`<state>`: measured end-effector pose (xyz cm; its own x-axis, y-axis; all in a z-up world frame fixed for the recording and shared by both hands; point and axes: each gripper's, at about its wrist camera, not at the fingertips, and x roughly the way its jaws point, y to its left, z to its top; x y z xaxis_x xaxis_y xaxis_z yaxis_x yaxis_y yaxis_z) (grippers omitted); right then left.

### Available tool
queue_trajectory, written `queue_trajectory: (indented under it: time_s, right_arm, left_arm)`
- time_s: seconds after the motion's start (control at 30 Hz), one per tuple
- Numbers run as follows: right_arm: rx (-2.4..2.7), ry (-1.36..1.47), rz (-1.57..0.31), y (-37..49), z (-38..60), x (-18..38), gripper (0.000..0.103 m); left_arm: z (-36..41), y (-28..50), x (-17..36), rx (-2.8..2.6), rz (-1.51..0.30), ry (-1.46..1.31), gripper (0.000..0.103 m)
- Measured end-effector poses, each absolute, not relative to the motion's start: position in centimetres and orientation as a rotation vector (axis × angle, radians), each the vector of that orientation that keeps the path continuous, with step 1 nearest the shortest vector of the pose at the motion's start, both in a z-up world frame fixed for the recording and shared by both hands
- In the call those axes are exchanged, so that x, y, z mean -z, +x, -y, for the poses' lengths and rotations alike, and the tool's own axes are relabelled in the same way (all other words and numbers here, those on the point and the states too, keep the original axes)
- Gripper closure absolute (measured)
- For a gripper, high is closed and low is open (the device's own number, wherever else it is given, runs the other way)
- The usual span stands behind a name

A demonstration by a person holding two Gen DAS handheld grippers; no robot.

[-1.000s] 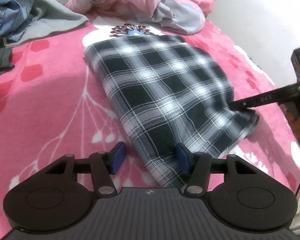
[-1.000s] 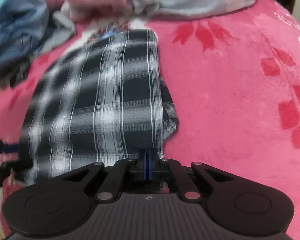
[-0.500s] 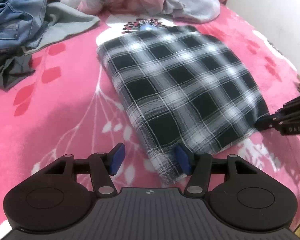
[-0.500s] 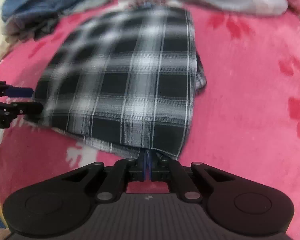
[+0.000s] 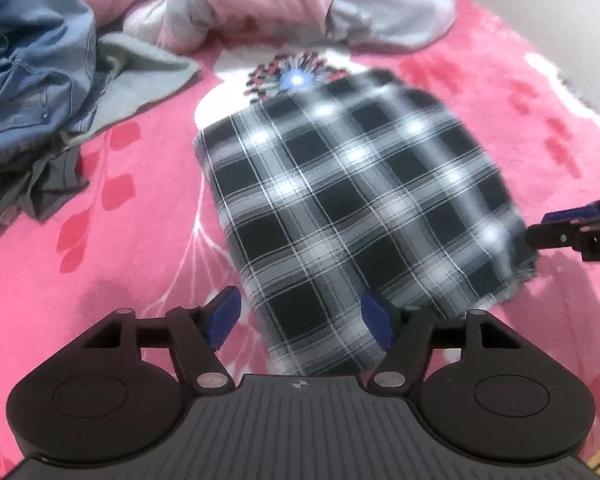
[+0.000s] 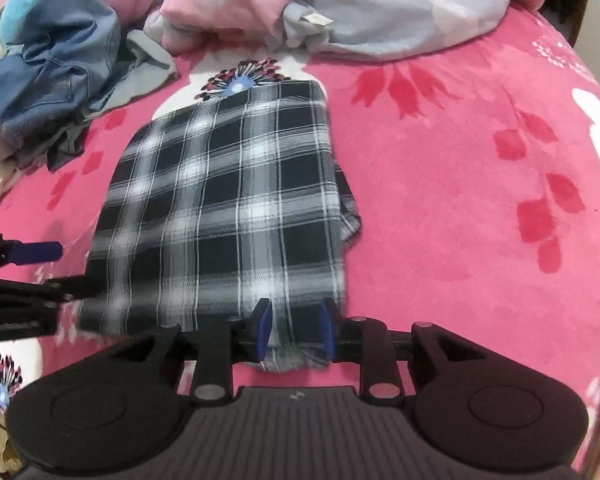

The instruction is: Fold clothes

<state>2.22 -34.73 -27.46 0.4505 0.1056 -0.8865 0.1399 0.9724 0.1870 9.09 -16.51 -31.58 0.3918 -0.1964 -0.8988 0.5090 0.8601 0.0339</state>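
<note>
So the right gripper (image 6: 294, 330) is letting go now: a second ago its blue pads were pinched tight together on the near corner of the plaid shirt (image 6: 228, 208), and now its jaws are opening, with the cloth sitting loose in the gap low in the frame. The left gripper (image 5: 300, 322) is opening a bit wider too, and it's pulling up and away, so in its view the shirt is sliding toward the middle and looking smaller, with its near edge lying below and between the pads. The jeans (image 5: 32, 68) at upper left are coming further into the frame.
</note>
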Motion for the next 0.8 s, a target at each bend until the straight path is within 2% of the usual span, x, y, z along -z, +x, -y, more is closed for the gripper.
queue_trajectory:
  time_s: [0.1,0.2,0.23,0.4,0.5,0.6,0.8]
  right_arm:
    - [0.000,0.211,-1.184,3.1,34.4,29.5,0.076]
    - [-0.024,0.168,-1.241,3.7,34.3,30.4,0.084]
    - [-0.031,0.164,-1.229,3.9,34.4,29.8,0.088]
    - [-0.054,0.141,-1.105,6.0,34.6,27.0,0.089]
    - [-0.072,0.141,-1.121,7.6,34.6,28.6,0.089]
    - [-0.083,0.117,-1.179,8.4,35.0,30.3,0.095]
    - [-0.078,0.099,-1.104,9.5,34.7,27.4,0.095]
  left_arm:
    - [17.5,10.1,33.2,0.372,-1.193,0.335,0.035]
    - [17.3,10.9,34.2,0.313,-1.267,0.287,0.034]
    - [17.1,11.2,34.3,0.299,-1.280,0.268,0.033]
    - [16.3,11.6,34.5,0.267,-1.313,0.229,0.027]
    - [16.3,11.6,34.6,0.261,-1.315,0.235,0.025]
    - [16.2,11.7,34.7,0.256,-1.323,0.235,0.025]
    - [15.9,11.9,34.9,0.252,-1.336,0.238,0.025]
